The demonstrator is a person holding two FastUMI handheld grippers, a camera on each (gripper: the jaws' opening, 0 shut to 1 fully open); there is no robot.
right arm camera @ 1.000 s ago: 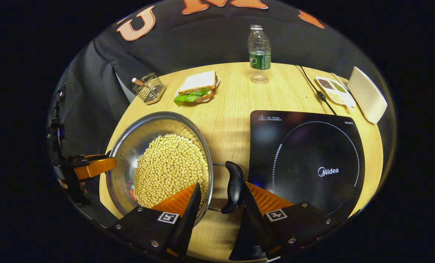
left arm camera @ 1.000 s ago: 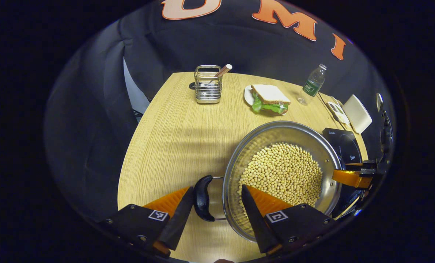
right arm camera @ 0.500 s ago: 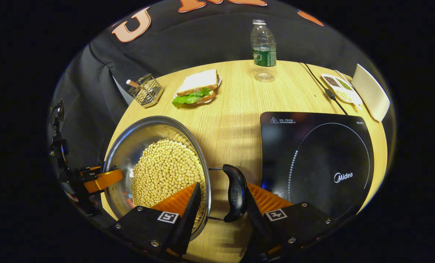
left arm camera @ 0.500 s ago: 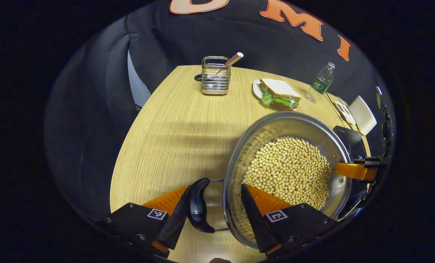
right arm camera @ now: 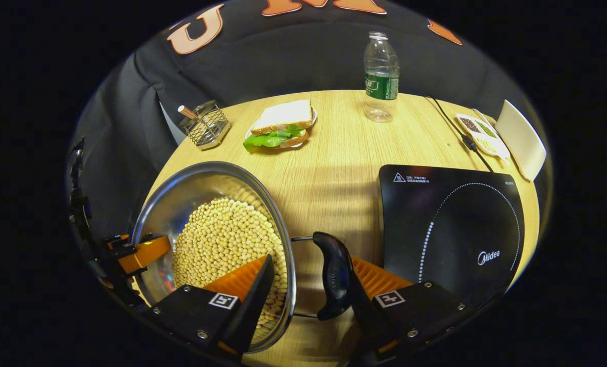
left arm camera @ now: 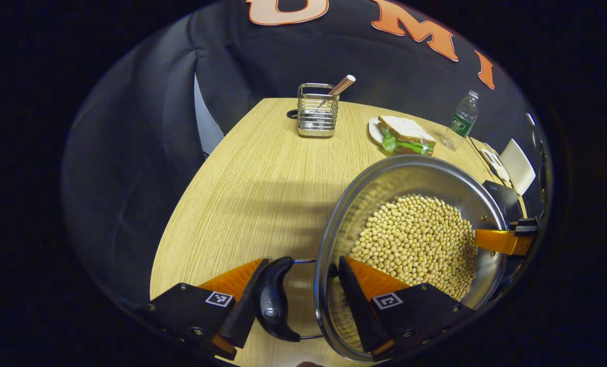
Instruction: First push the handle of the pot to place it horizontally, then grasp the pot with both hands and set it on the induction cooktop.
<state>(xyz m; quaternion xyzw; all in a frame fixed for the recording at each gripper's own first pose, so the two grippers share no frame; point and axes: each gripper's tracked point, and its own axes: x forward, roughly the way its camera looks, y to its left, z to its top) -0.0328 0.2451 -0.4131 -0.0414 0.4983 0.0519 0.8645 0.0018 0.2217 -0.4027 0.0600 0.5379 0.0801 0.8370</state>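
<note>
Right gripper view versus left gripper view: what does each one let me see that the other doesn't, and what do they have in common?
The right gripper view gives the induction cooktop's dotted ring and its power cable, plus the pot's right handle, gripped by the right gripper. The left gripper view gives the pot's left handle, gripped by the left gripper. Shared: the pot of beans, the sandwich, the water bottle, the wire basket and the seasoning dish.
</note>
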